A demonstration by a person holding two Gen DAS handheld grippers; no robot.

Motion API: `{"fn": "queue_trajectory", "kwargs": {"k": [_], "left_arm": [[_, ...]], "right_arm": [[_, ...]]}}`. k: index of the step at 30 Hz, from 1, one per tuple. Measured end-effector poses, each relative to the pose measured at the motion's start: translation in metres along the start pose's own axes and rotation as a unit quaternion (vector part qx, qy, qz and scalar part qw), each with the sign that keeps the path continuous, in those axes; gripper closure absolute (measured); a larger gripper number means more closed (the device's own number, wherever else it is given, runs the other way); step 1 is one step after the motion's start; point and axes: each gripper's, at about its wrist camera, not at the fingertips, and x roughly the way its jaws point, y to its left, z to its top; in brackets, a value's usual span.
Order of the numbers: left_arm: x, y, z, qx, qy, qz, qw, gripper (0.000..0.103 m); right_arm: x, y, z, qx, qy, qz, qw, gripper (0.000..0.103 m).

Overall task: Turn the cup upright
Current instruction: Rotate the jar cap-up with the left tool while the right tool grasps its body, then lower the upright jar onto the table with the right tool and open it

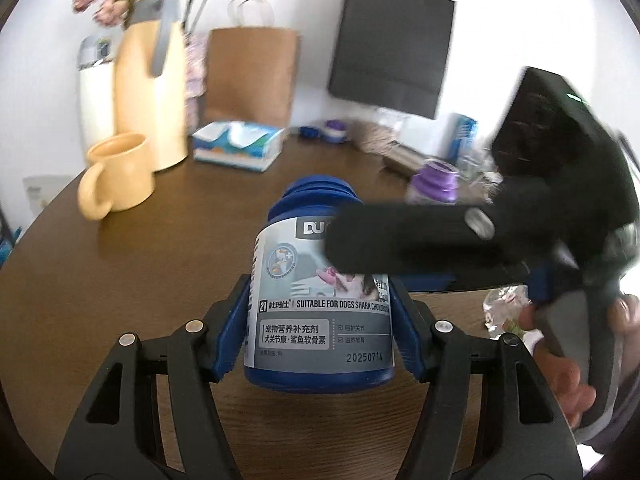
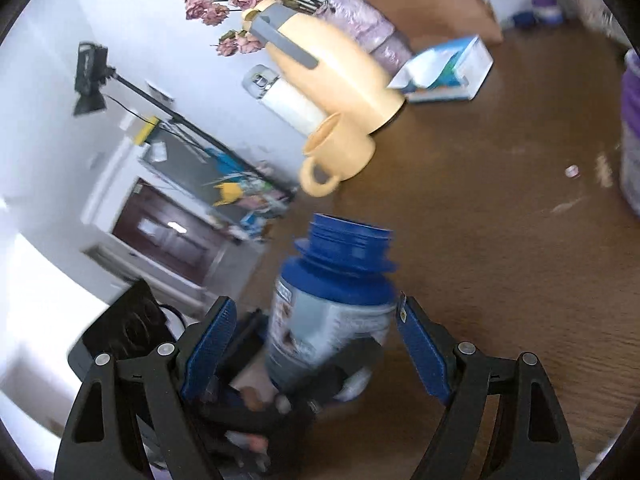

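A blue bottle point(image 1: 320, 320) with a grey label and an open threaded neck is held off the brown table point(image 1: 120, 300), base toward the left wrist camera. My left gripper point(image 1: 318, 292) is shut on its body. My right gripper point(image 2: 316, 304) is open, its blue pads on either side of the same bottle point(image 2: 332, 280), near its shoulder. In the left wrist view a black finger point(image 1: 400, 240) of the right gripper crosses over the bottle, blurred. A yellow mug point(image 1: 116, 176) stands upright at the far left, also seen as the mug point(image 2: 340, 152).
A yellow jug point(image 1: 148, 92), a white flask point(image 1: 94, 88), a tissue box point(image 1: 238, 144), brown bag point(image 1: 252, 76) and black bag point(image 1: 388, 48) line the back. A purple-lidded jar point(image 1: 436, 184) sits at the right. A hand point(image 1: 568, 380) holds the right gripper.
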Motion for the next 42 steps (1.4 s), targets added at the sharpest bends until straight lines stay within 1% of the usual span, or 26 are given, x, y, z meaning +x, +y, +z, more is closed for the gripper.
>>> {"fn": "queue_trajectory", "kwargs": {"k": [1,2,3,5,7,8,9,10,11,12,13,14,15,16,17,20,22,24,26,28,32,36,40,41,42], "left_arm": [[-0.001,-0.001,0.001,-0.001,-0.004,-0.011,0.9999,0.043],[-0.001,-0.002,0.002,-0.003,-0.004,-0.018,0.9998,0.043],[-0.002,-0.003,0.003,-0.005,-0.011,-0.022,0.9997,0.043],[-0.001,-0.001,0.003,-0.013,-0.01,-0.036,0.9992,0.043],[0.001,-0.001,0.002,-0.01,-0.003,-0.049,0.9988,0.043],[0.003,-0.002,0.002,-0.007,0.004,-0.054,0.9985,0.041],[0.007,-0.004,0.001,-0.004,0.018,-0.063,0.9978,0.037],[0.011,-0.006,0.0,-0.002,0.034,-0.065,0.9973,0.018],[0.013,-0.007,-0.001,-0.003,0.042,-0.064,0.9971,0.013],[0.014,-0.007,-0.002,-0.004,0.044,-0.061,0.9972,0.012],[0.017,-0.008,-0.002,-0.004,0.05,-0.045,0.9977,0.012],[0.021,-0.008,-0.002,-0.005,0.06,-0.031,0.9977,0.012],[0.025,-0.007,-0.002,-0.01,0.074,-0.02,0.997,0.012],[0.031,-0.004,-0.002,-0.024,0.092,-0.012,0.9954,0.013],[0.034,-0.003,-0.003,-0.034,0.1,-0.01,0.9943,0.013],[0.04,0.002,-0.007,-0.056,0.114,0.009,0.9919,0.013],[0.041,0.0,-0.01,-0.048,0.119,0.028,0.9914,0.013],[0.041,-0.001,-0.013,-0.044,0.121,0.032,0.9911,0.013],[0.039,-0.003,-0.014,-0.043,0.126,0.036,0.9905,0.013],[0.037,-0.005,-0.015,-0.044,0.127,0.038,0.9902,0.013],[0.03,-0.014,-0.018,-0.038,0.129,0.041,0.99,0.013],[0.021,-0.03,-0.028,-0.012,0.132,0.049,0.9899,0.012],[0.011,-0.043,-0.039,0.002,0.135,0.043,0.9899,0.012],[0.008,-0.045,-0.042,0.002,0.136,0.042,0.9898,0.012],[0.006,-0.047,-0.044,0.001,0.136,0.04,0.9899,0.012]], "right_arm": [[0.0,-0.001,0.002,0.009,0.002,-0.001,1.0,0.023],[0.0,-0.003,0.004,0.017,0.003,-0.005,1.0,0.032],[0.0,-0.003,0.006,0.016,0.007,-0.014,1.0,0.035],[0.0,-0.004,0.008,0.013,0.021,-0.009,1.0,0.035],[-0.002,-0.003,0.006,0.003,0.027,-0.016,1.0,0.035],[-0.004,-0.003,0.005,-0.003,0.022,-0.023,0.999,0.035],[-0.007,-0.002,0.005,-0.011,0.014,-0.034,0.999,0.035],[-0.013,0.001,0.003,-0.03,-0.001,-0.064,0.997,0.035],[-0.018,0.004,0.002,-0.047,-0.016,-0.099,0.994,0.035],[-0.022,0.008,0.002,-0.071,-0.036,-0.152,0.985,0.035],[-0.024,0.013,0.0,-0.101,-0.052,-0.213,0.97,0.035],[-0.023,0.016,-0.002,-0.125,-0.063,-0.263,0.955,0.035],[-0.021,0.02,-0.005,-0.15,-0.074,-0.308,0.937,0.035],[-0.017,0.023,-0.009,-0.171,-0.08,-0.34,0.921,0.035],[-0.012,0.023,-0.011,-0.182,-0.082,-0.354,0.914,0.035],[0.0,0.016,-0.019,-0.196,-0.083,-0.375,0.902,0.035],[0.0,0.01,-0.019,-0.19,-0.088,-0.384,0.9,0.035],[-0.002,0.007,-0.018,-0.191,-0.098,-0.398,0.892,0.034],[-0.005,0.004,-0.015,-0.177,-0.098,-0.4,0.894,0.034],[-0.009,0.0,-0.014,-0.156,-0.086,-0.39,0.903,0.034],[-0.017,0.003,-0.026,-0.154,-0.079,-0.359,0.917,0.034],[-0.02,0.014,-0.048,-0.17,-0.068,-0.346,0.92,0.034],[-0.028,0.022,-0.068,-0.175,-0.06,-0.333,0.925,0.033],[-0.03,0.024,-0.071,-0.177,-0.058,-0.332,0.925,0.033],[-0.031,0.025,-0.074,-0.179,-0.056,-0.331,0.925,0.029]]}}
